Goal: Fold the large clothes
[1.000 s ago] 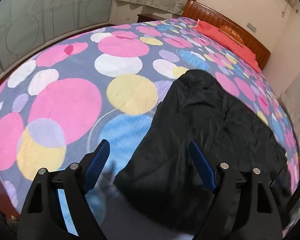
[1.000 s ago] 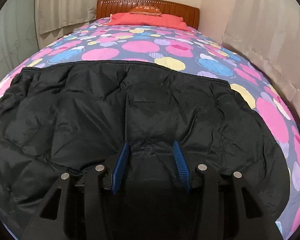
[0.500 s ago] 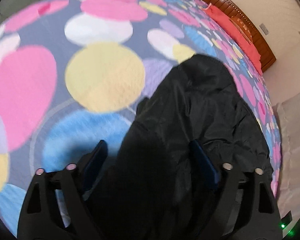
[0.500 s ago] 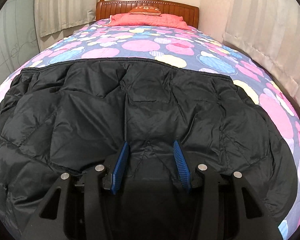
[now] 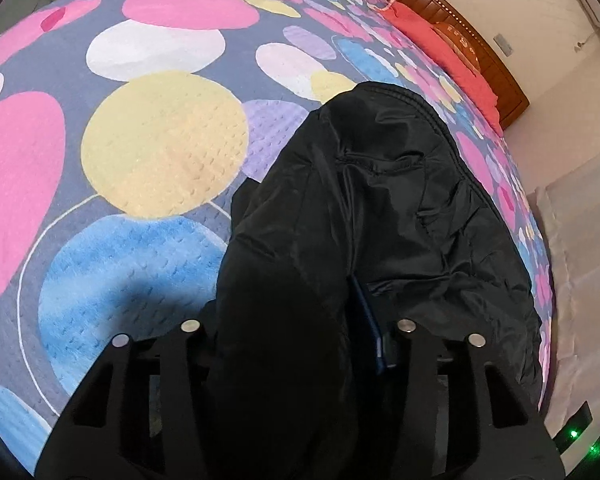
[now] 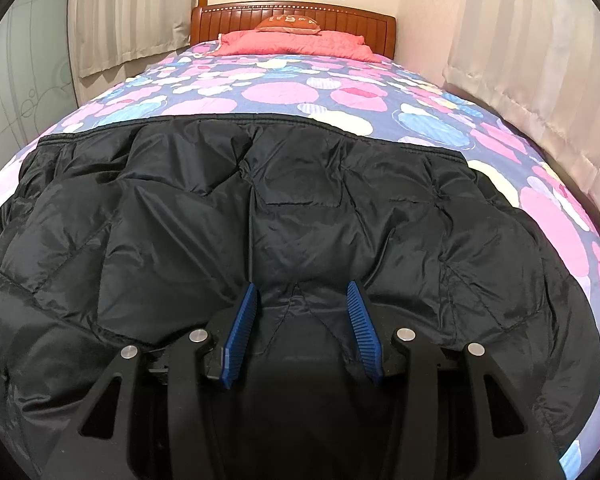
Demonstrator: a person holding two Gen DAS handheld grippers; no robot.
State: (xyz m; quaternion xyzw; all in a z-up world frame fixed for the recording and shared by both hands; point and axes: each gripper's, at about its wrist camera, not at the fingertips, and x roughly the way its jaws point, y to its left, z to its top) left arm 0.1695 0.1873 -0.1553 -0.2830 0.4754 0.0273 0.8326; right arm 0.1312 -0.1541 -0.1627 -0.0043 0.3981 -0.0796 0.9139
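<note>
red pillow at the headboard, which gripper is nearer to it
Cannot tell. Both the left gripper and right gripper sit on the black jacket, far from the red pillow.

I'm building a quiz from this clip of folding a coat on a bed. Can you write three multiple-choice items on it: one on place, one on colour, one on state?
1. Where does the black jacket lie?
A. on the patterned bedspread
B. on the floor
C. on a chair

2. What colour is the pillow by the headboard?
A. green
B. red
C. white

3. What is between the fingers of the left gripper?
A. nothing
B. a pillow
C. a bunch of jacket fabric

Answers:
1 A, bedspread shows on all visible sides of the jacket.
2 B, it is red against the wood.
3 C, its jaws have just been closing and black fabric fills the gap.
</note>
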